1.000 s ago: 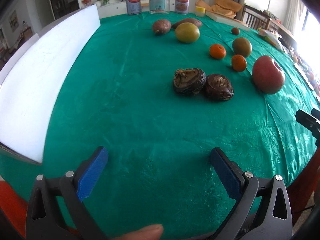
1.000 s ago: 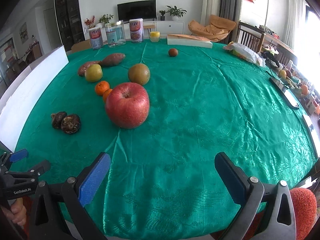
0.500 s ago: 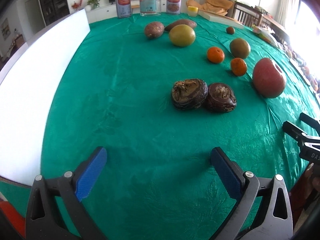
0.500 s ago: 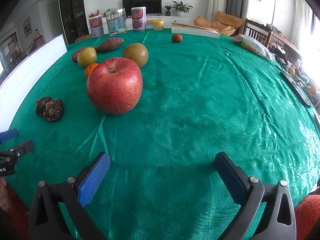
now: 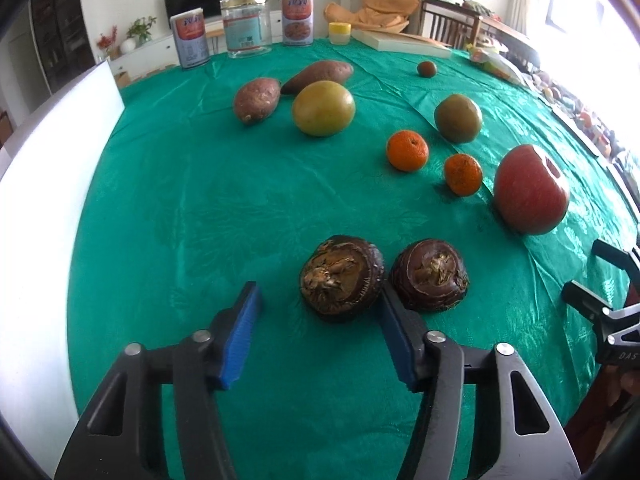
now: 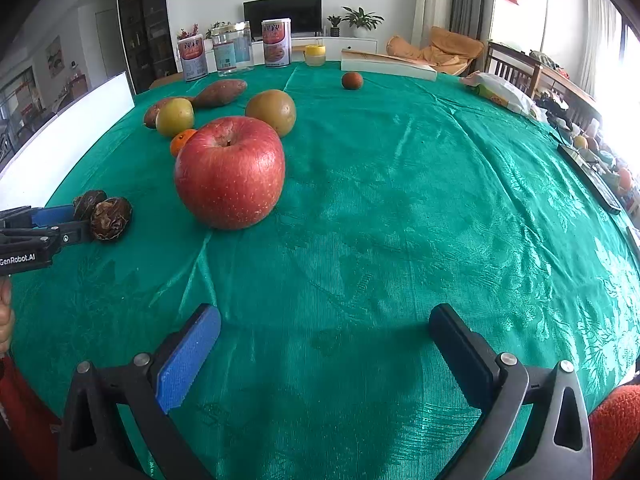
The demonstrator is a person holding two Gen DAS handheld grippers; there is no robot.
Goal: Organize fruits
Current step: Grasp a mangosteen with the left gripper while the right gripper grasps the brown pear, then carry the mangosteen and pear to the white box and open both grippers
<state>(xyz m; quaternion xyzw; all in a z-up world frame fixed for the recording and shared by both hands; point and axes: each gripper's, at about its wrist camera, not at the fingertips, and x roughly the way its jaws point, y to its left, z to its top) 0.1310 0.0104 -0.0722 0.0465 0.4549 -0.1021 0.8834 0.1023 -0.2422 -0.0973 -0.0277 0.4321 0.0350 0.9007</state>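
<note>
Two views, both fisheye. White board [image 5: 44, 208] runs off the left edge, its extent unclear. Left gripper [image 5: 316, 296] has its jaws closing, tips at the near side of the left dark wrinkled fruit [image 5: 342, 280]. The right pad touches that fruit, the left pad is apart from it, so no grip. How far the fruit sits between the pads is hard to tell. Second dark fruit [image 5: 430, 280] lies just beside it, outside the jaws.

Farther back on the green table [image 5: 200, 208] are two sweet potatoes [image 5: 256, 100], a yellow-green fruit [image 5: 323, 109], two tangerines [image 5: 407, 150], a green-brown fruit [image 5: 458, 118] and a red apple [image 5: 530, 190]. From the right wrist the apple hides one tangerine fully and the other partly. Tin labels at the far edge are unreadable.

Right gripper [image 6: 324, 320] hangs over bare cloth with jaws spread wide, nothing between them. From the left wrist it is cut off at the frame edge.
</note>
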